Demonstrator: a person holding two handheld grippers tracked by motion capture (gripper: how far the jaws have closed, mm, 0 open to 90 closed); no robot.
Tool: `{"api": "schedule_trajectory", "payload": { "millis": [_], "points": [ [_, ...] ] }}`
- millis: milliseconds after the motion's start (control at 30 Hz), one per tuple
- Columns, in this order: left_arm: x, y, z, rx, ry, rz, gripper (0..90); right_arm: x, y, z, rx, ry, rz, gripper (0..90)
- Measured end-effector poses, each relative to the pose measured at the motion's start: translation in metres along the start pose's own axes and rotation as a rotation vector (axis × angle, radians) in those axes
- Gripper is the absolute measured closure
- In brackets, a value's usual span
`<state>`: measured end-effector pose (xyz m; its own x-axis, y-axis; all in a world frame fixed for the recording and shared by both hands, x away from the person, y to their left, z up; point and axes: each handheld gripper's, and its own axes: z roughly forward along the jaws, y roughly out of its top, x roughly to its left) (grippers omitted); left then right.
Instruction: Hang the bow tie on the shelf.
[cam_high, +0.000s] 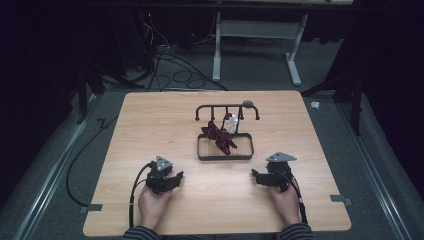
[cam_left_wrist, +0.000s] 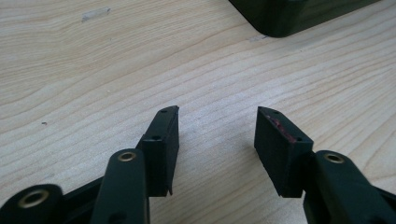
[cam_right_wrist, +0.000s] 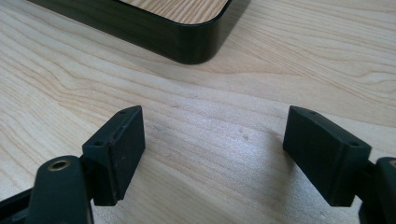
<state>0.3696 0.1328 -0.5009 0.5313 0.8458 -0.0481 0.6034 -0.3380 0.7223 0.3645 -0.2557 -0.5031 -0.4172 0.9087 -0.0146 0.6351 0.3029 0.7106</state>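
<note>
**Both grippers wait, spread, before the rack**

A person's two hands rest on a wooden table (cam_high: 150, 120), each holding a gripper. The left gripper (cam_high: 172, 178) and right gripper (cam_high: 257, 176) both have their jaws spread apart, holding nothing. Between and beyond them sits a dark rack (cam_high: 225, 148) with a dark red item (cam_high: 218, 136) and something pale and clear leaning inside. To do well, approach slowly, centre the jaws on the red item, and steady the rack with the other gripper.

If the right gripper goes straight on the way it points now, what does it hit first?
Probably the near corner of the dark tray: it lies ahead of the open right gripper, slightly left of centre, with bare table between.
</note>
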Motion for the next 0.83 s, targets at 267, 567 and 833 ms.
{"api": "schedule_trajectory", "payload": {
  "millis": [267,567,833],
  "points": [
    [-0.0049,-0.0073,0.0008,-0.049,0.028,0.017,46.8,-0.0001,0.0,0.0001,-0.001,0.0,-0.002,21.8],
    [-0.0055,-0.0074,0.0008,-0.044,0.03,0.016,41.4,0.0002,0.0,0.0001,-0.001,0.0,0.002,21.8],
    [-0.0056,-0.0072,0.0011,-0.043,0.033,0.012,39.4,0.0002,0.0,0.0,-0.001,-0.001,0.002,21.8]
  ]
}}
